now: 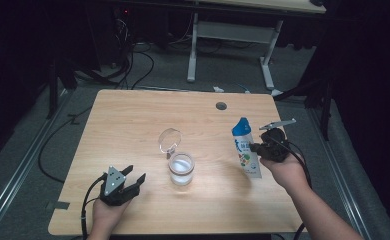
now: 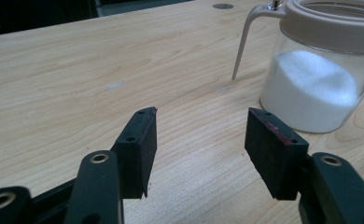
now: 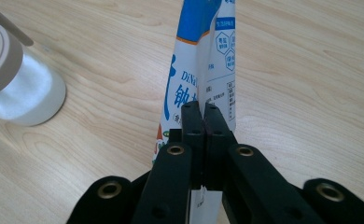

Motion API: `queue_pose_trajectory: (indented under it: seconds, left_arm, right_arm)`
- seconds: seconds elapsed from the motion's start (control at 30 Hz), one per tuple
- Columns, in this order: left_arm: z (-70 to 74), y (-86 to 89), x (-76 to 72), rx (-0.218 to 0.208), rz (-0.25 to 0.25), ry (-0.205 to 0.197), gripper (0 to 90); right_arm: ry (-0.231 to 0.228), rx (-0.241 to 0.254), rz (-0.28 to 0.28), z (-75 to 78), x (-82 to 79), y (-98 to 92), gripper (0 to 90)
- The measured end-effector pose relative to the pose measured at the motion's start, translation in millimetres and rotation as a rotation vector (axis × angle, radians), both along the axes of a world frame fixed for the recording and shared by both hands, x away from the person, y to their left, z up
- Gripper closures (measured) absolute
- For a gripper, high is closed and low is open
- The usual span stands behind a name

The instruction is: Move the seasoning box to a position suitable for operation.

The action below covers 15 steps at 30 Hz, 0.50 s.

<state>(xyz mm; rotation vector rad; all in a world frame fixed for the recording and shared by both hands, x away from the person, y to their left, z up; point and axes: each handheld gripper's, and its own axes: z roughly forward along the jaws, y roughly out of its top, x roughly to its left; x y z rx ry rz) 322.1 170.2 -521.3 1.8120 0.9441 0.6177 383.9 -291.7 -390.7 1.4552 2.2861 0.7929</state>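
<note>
I have the right gripper (image 1: 255,148) clamped on the side of the bag (image 1: 245,148), jaws pinched together on its edge, holding it upright just right of the jar (image 1: 181,168). In the right gripper view the pads meet flat on the bag's (image 3: 203,60) seam, so the grip looks firm. My left gripper (image 1: 133,176) rests at the near left of the table (image 1: 133,115), jaws apart with nothing between them; in the left gripper view the jar (image 2: 320,84) stands just beyond the right pad (image 2: 271,149).

As I judge it, the pour looks done: the jar is open, its hinged lid (image 1: 169,139) tipped back, and white grains, salt or sugar, fill roughly the lower half. The bag stands clear of the jar's mouth and is not tilted over it. I cannot tell from here whether the bag's top is cut open or how much is left inside.

What remains, I reckon, is setting the bag down and shutting the lid.
</note>
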Motion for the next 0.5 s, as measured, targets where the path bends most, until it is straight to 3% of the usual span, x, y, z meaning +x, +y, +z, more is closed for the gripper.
queue_pose_trajectory:
  seconds: [0.17,0.5]
  left_arm:
    - [-0.3,1.1,0.3,-0.011,-0.005,0.009,44.0]
    - [-0.8,2.1,0.6,-0.031,-0.011,0.017,44.1]
  right_arm:
    - [-0.032,-0.004,-0.003,-3.5,-4.2,1.3,89.7]
    - [-0.097,0.065,-0.022,-14.9,-14.3,-1.1,89.7]
